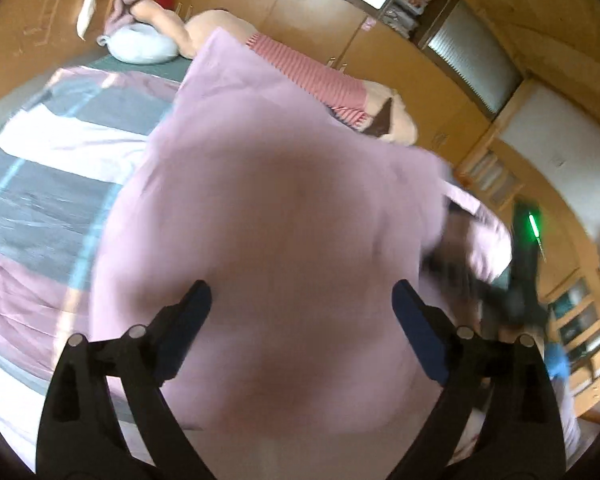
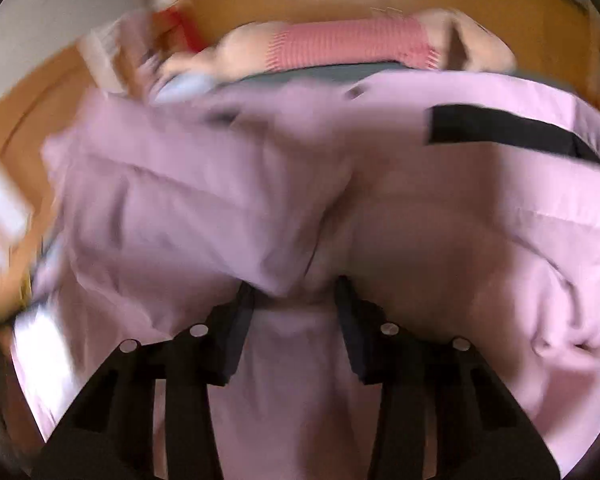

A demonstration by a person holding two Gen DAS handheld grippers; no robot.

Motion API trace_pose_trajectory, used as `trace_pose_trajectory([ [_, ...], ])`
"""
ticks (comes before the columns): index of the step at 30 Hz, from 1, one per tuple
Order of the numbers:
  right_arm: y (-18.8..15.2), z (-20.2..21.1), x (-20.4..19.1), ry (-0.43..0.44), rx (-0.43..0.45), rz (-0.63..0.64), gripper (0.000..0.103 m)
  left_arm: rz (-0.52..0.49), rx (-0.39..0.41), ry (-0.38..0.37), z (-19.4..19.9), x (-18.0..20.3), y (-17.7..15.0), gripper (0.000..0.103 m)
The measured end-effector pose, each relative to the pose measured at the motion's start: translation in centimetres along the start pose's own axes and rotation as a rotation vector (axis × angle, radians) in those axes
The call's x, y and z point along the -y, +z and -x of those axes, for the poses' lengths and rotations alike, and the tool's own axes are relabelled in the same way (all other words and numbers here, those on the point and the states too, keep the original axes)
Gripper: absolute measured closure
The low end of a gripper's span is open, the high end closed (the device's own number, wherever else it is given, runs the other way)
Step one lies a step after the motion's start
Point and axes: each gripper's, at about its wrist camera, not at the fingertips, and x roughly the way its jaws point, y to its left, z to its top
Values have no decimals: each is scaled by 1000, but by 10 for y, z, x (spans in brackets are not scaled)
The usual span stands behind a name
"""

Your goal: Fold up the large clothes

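Left wrist view: the left gripper (image 1: 302,300) is spread wide, nothing pinched, above the pink garment (image 1: 260,184) laid on the bed (image 1: 40,200). A bunched fold sits between the right gripper (image 2: 294,292)'s half-closed jaws; whether it is gripped cannot be told. A fold is judged under way; a firm pinch is needed next.

The left wrist view looks forward and down along its own fingers (image 1: 204,300) onto a pink garment (image 1: 268,208) close below the lens, across a striped bed (image 1: 52,200) toward wooden cupboards (image 1: 312,4) beyond. Its horizon is tilted — the bed runs up to the left, the cupboards slant down to the right. The other gripper (image 1: 524,240) shows at its right edge, blurred.

The right wrist view sits nearer still to the garment (image 2: 220,200), which fills most of the frame between and past its fingers (image 2: 240,312); it faces the same wall, and is heavily blurred.

Both views share the garment, a striped plush toy (image 1: 320,76) (image 2: 348,44) along the far side of the bed, and the wooden wall behind.
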Motion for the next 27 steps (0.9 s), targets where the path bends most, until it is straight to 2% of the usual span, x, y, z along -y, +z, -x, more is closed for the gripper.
trace_pose_trajectory([
  [2,16,-19,-6,-120,54,30,61,8,-5,9,-11,-1,7,10],
  [4,15,-30,-17,-184,50,67,58,-2,-1,28,-14,-3,10,9],
  [7,4,-5,-34,-210,90,156,57,1,-35,89,-24,-16,8,9],
  [8,-4,15,-38,-191,144,189,56,6,-39,99,-22,-16,4,9],
  [9,-11,32,-37,-167,197,215,46,17,-46,109,-26,-19,4,9],
  [10,-18,51,-35,-155,252,247,28,29,-51,110,-29,-23,5,9],
  [11,-20,60,-29,-167,273,261,25,38,-54,110,-34,-28,5,9],
  [13,-12,67,6,-250,220,224,24,45,-64,119,-39,-33,4,9],
  [15,-1,65,58,-323,134,107,27,42,-67,131,-40,-34,3,9],
  [16,2,64,89,-372,105,40,32,32,-66,138,-40,-34,3,9],
  [17,7,61,117,-475,91,-9,38,22,-62,147,-40,-33,3,9],
  [18,9,63,142,-685,72,-32,40,13,-57,160,-40,-32,3,9],
  [19,9,70,161,-824,74,-48,40,8,-56,173,-40,-31,3,9],
  [20,8,79,170,-850,86,-71,40,10,-60,183,-41,-32,4,8],
  [22,-3,116,177,-750,168,-147,40,25,-63,190,-41,-34,4,8],
  [23,-13,136,169,-649,214,-147,40,29,-56,190,-40,-34,5,8],
  [24,-19,146,160,-589,236,-133,40,27,-44,189,-38,-33,5,8],
  [25,-28,156,149,-508,254,-111,39,22,-36,188,-37,-32,6,8],
  [26,-43,164,134,-387,252,-78,39,14,-27,184,-35,-30,6,8],
  [27,-54,164,124,-296,228,-48,37,7,-20,178,-34,-28,5,8],
])
